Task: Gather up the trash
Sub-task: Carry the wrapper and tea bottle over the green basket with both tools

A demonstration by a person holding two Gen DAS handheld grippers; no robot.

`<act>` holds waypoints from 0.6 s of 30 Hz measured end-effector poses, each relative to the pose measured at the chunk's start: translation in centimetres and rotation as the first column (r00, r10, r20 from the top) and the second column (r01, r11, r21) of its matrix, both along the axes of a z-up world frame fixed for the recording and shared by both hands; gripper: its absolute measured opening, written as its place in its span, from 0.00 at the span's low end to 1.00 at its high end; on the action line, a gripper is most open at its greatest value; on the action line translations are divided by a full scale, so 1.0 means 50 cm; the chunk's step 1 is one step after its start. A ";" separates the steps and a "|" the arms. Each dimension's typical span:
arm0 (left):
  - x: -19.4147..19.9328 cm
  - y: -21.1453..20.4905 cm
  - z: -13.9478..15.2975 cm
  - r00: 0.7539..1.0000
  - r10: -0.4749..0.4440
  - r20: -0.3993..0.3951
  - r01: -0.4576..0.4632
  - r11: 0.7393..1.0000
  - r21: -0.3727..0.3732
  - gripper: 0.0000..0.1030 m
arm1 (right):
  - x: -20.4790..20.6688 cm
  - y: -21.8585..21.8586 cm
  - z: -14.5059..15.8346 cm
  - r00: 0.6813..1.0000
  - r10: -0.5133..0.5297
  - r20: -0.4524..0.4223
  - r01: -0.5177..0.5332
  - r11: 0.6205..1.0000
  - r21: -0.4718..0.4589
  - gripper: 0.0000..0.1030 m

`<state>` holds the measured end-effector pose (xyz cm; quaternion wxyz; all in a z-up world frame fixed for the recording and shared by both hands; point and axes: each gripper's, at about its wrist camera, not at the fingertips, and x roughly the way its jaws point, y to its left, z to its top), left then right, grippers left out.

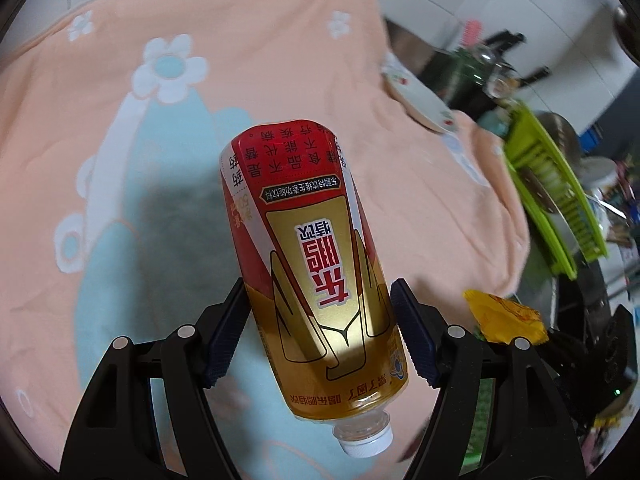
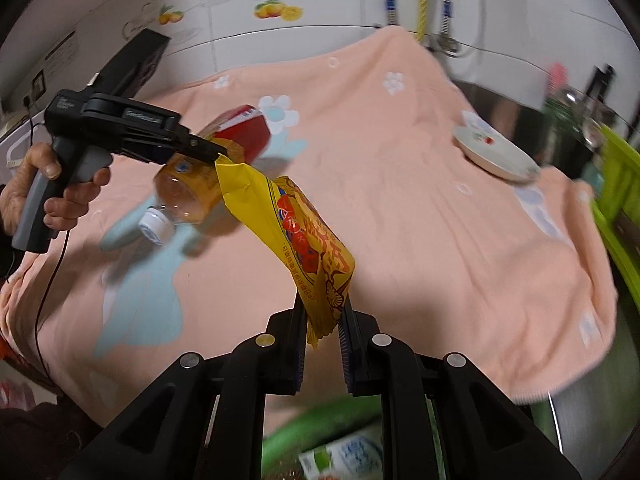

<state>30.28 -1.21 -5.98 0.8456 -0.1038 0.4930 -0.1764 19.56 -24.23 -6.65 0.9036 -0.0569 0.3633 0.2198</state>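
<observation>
Gripping tight, the left gripper [image 1: 320, 336] has its jaws clamped on the red-and-gold bottle [image 1: 316, 264], cap toward six o'clock, lifted above the peach flowered towel [image 1: 280, 60]. Over in the right wrist view, the right gripper [image 2: 322, 332] has its jaws pinched on the yellow wrapper [image 2: 296, 232], which stretches toward eleven o'clock. A plate [image 2: 496, 152] sits at two o'clock on the towel.
</observation>
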 end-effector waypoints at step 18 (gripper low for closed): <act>-0.165 -0.225 0.045 0.963 -0.261 0.061 0.264 0.963 -0.059 0.68 | -0.236 -0.189 -0.055 0.935 -0.350 -0.055 0.350 0.937 -0.008 0.24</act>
